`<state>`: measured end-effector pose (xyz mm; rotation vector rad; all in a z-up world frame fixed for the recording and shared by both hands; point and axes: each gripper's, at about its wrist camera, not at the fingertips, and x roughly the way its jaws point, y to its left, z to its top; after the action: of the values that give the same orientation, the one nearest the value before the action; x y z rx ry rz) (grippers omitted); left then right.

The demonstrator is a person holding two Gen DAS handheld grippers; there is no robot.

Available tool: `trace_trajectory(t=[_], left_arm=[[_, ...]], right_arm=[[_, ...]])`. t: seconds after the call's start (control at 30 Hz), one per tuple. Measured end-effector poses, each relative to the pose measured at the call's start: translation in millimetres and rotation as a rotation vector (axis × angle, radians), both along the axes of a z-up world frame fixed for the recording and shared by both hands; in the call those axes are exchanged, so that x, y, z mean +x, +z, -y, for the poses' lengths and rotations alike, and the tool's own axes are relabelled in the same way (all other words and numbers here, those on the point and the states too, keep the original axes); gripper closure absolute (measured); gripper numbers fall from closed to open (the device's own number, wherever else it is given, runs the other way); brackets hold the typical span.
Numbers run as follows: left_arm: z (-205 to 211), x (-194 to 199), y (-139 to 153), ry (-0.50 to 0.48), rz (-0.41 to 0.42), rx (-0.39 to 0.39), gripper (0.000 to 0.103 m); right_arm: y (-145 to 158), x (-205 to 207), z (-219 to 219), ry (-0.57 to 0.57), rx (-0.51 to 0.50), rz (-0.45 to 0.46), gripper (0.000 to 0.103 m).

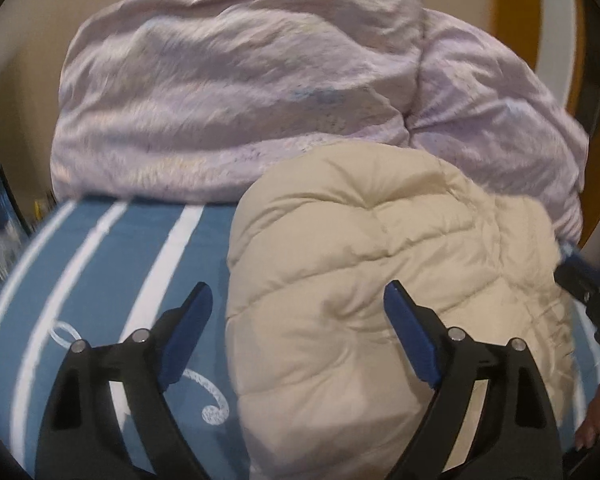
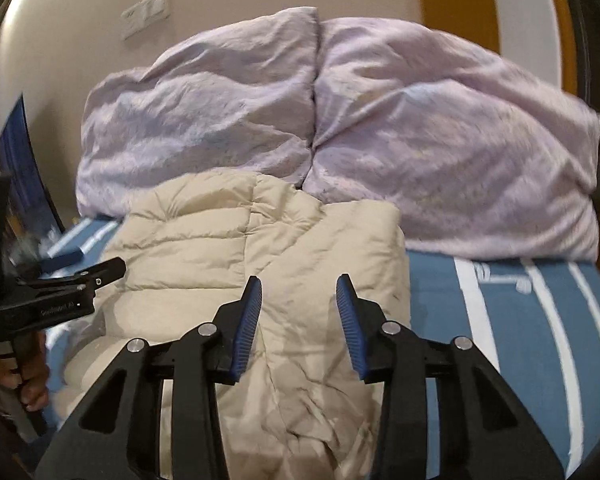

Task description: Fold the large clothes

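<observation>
1. Two grippers over one bed (image 1: pixel 112 264), both pointing down at a cream jacket (image 1: pixel 380 280) and neither gripping it.
2. Left gripper (image 1: pixel 298 308): fingers spread wide, nothing between the pads; hanging over the jacket's left edge, left finger above bare blue cover, right finger above the quilting. Looks placed to take that edge or simply clear of the cloth; cannot tell which.
3. Right gripper (image 2: pixel 299 304): fingers at a narrow gap, empty, poised over the near middle of the jacket. No cloth pinched between the blue pads (image 2: pixel 250 320).
4. Jacket lying bunched and partly doubled over on the striped blue cover, near side toward the grippers, far side touching a lilac duvet (image 1: pixel 236 92). In the right wrist view, a fold line across the far part, a creased flap nearest the camera.
5. Duvet heaped along the far side of the bed against the wall (image 2: pixel 80 20); serves as a backstop, so little room left to spread the jacket farther away.
6. Blue cover free to the right of the jacket in the right wrist view, likely the best room for flattening.
7. Judged stage: partway through, with the bundle still lumpy and uneven.
8. Risk: puffy, slippery shell likely to spring open unless pressed flat.
</observation>
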<state>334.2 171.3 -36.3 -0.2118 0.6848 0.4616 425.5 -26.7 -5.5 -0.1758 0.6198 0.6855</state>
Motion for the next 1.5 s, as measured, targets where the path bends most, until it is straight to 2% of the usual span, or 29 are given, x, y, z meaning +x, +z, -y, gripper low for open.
trace_trajectory(t=[0.1, 0.17, 0.27, 0.37, 0.5, 1.07, 1.5], left_arm=[[13.0, 10.5, -3.9, -0.011, -0.030, 0.077, 0.012], [15.6, 16.6, -9.7, -0.015, -0.051, 0.088, 0.012], [13.5, 19.5, -17.8, -0.028, -0.052, 0.065, 0.007], [4.0, 22.5, -27.8, -0.033, -0.049, -0.001, 0.003], [-3.6, 25.4, -39.9, -0.042, -0.048, -0.065, 0.002], [-0.6, 37.6, -55.3, -0.053, -0.086, -0.042, 0.002], [-5.9, 44.1, -62.6, -0.063, -0.109, -0.074, 0.002]], right_arm=[[-12.1, 4.8, -4.7, -0.017, -0.042, -0.013, 0.062], [-23.3, 10.8, -6.4, -0.035, -0.070, -0.036, 0.062], [-38.4, 13.9, -5.4, -0.041, -0.091, -0.053, 0.062], [-45.9, 14.7, -3.4, -0.041, -0.081, -0.069, 0.061], [-52.7, 18.3, -3.2, -0.047, -0.068, -0.097, 0.061], [-63.8, 28.7, -9.7, -0.057, -0.093, -0.147, 0.061], [-64.5, 32.4, -9.2, -0.063, -0.079, -0.174, 0.061]])
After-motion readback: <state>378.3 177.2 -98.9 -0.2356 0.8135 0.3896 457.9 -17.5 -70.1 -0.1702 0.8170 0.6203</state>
